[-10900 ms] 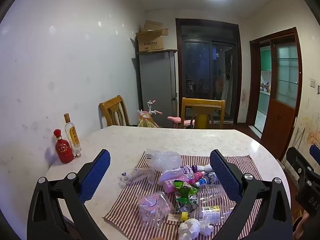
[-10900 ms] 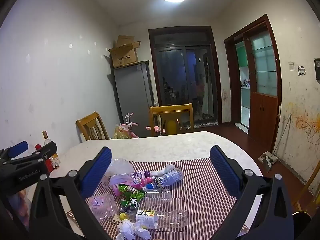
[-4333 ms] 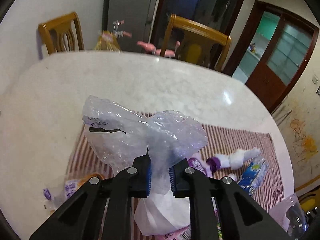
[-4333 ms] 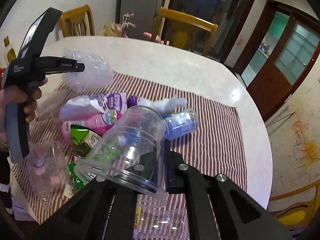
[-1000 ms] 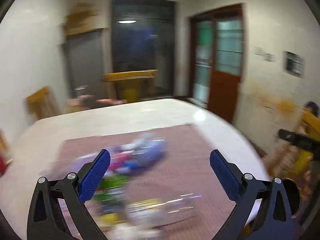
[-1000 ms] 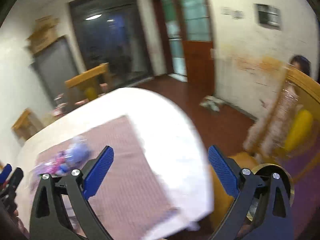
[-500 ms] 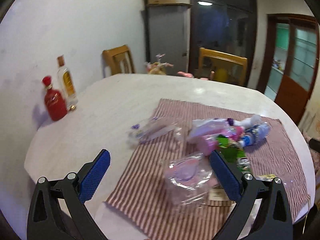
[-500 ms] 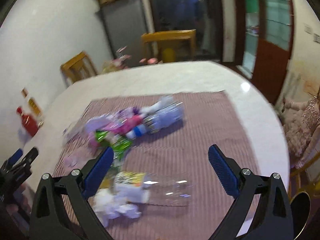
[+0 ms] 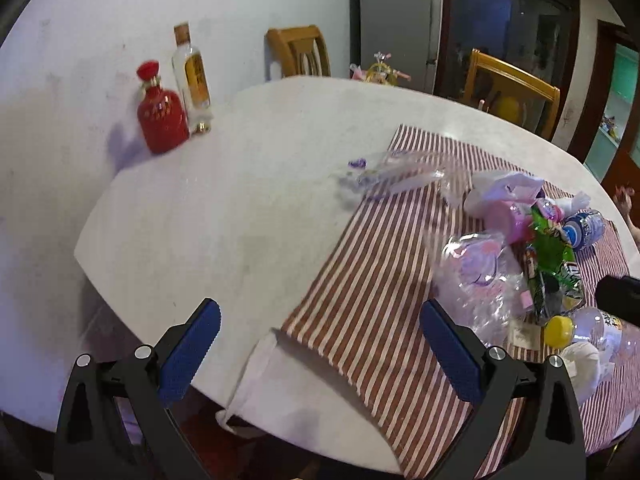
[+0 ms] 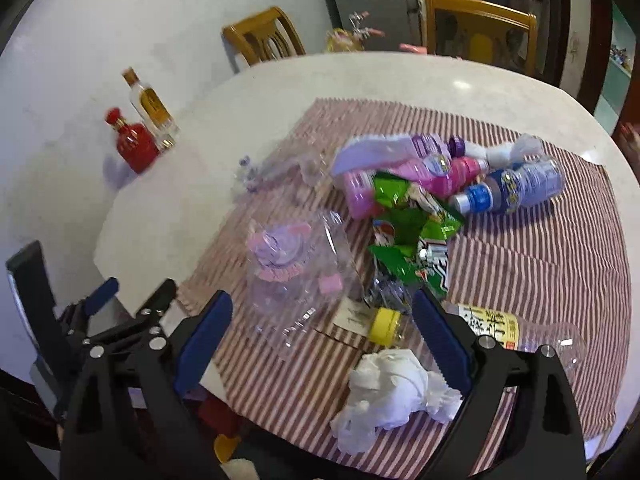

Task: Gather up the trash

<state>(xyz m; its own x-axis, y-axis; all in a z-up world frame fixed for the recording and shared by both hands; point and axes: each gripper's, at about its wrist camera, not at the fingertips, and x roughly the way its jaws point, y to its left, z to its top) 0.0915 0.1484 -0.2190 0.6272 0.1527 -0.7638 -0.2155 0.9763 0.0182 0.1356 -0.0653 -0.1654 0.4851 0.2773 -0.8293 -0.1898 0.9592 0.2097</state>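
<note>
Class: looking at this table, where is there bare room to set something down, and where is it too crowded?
Free: the bare tabletop between the red bottle and the striped cloth's left edge; also the cloth's right half beyond the blue bottle. Crowded: the cloth's middle, from the pink bottle through the green wrappers to the tissue wad.

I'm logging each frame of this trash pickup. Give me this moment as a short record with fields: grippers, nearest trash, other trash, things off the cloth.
left gripper: open, empty
right gripper: open, empty
nearest trash: crumpled tissue, near edge of striped cloth
other trash: clear bottle with yellow cap, green wrappers, pink bottle, blue bottle, clear plastic container
off the cloth: red bottle and glass bottle, upright by the wall
</note>
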